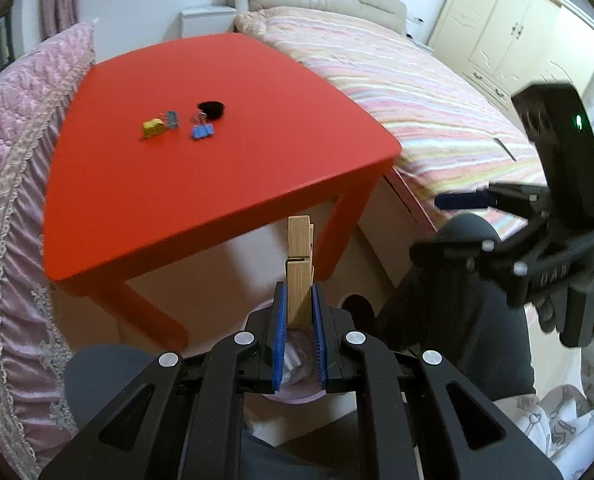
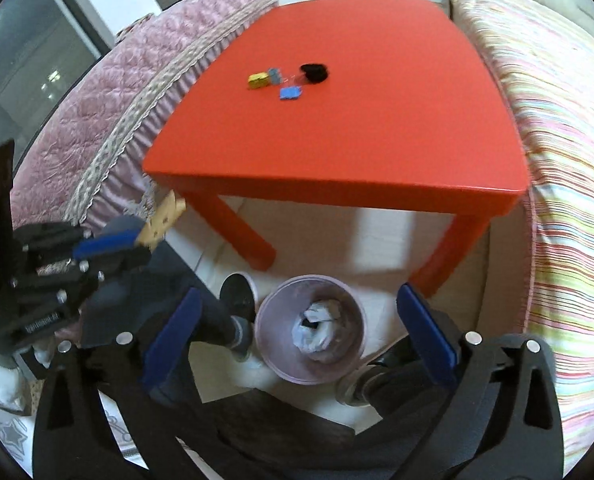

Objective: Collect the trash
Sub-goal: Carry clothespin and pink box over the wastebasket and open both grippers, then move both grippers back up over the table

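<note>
Bedroom floor, pale, lies between two beds, and a red bench [image 2: 337, 128] fills the upper middle of the right wrist view. Low in that view, just under the centre, stands a pink bin [image 2: 351, 300] on the floor in front of the bench, with crumpled paper [image 2: 317, 330] already inside. The left gripper [image 1: 299, 320] is clamped on a wooden clothespin [image 1: 299, 264], whose long axis runs straight forward along the fingers, the free end pointing to the upper part of the left wrist view. In the right wrist view this clothespin appears at the left edge, up and to the left of the bin, so I judge it is not over the opening but must travel right and down in that frame before release. In the left wrist view the pink rim shows only a little, under the fingers near the bottom centre. The right gripper [image 2: 297, 332] stands wide apart and empty, and the bin lies between its fingers in its view, so it is nearer to the bin but carries nothing. On the bench, at upper centre, remain a yellow piece [image 2: 258, 80], a blue clip [image 2: 289, 92] and a black thing [image 2: 315, 72], close together.
</note>
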{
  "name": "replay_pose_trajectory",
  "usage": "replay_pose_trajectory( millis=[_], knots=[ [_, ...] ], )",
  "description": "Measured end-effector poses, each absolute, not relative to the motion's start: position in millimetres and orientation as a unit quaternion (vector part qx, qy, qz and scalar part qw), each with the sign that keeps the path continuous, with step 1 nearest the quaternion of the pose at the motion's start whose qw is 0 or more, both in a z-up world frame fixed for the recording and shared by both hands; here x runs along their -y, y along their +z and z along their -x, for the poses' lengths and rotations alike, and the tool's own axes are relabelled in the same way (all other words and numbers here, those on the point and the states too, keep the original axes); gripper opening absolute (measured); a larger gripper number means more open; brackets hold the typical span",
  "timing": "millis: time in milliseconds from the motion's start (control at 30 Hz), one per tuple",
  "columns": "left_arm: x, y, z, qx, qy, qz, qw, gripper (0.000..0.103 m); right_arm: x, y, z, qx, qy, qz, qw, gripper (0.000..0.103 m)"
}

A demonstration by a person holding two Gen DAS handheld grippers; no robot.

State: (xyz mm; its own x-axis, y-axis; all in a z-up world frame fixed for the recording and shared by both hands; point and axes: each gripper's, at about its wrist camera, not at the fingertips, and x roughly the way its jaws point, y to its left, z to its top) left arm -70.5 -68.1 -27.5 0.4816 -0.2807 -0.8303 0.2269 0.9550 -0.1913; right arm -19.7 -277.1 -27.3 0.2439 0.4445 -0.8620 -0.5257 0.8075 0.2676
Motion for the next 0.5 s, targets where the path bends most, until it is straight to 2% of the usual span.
replay_pose_trajectory(
  millis=[100,167,267,300,367,500],
  knots=[
    [76.0,-31.6,70.4,-0.497,-0.165,0.022,0.852,0.013,285.9,-24.1,18.0,-0.531,0.299,0.033,0.792,0.097],
    [78.8,-34.3,69.9,-0.502,-0.175,0.025,0.847,0.021,291.7,-22.5,16.7,-0.529,0.295,0.027,0.795,0.097],
    [78.7,-36.8,68.8,-0.501,-0.174,0.033,0.847,0.066,297.9,-21.0,14.4,-0.527,0.293,0.017,0.797,0.097],
    [78.0,-37.8,68.1,-0.502,-0.172,0.038,0.847,0.077,299.0,-20.7,13.7,-0.527,0.292,0.015,0.798,0.097],
    [76.2,-38.7,67.7,-0.499,-0.159,0.038,0.851,0.088,301.1,-20.8,12.8,-0.527,0.293,0.012,0.798,0.098],
    [67.2,-38.9,64.9,-0.496,-0.13,0.044,0.857,0.095,299.9,-23.8,13.1,-0.53,0.294,0.009,0.795,0.098]
  ],
)
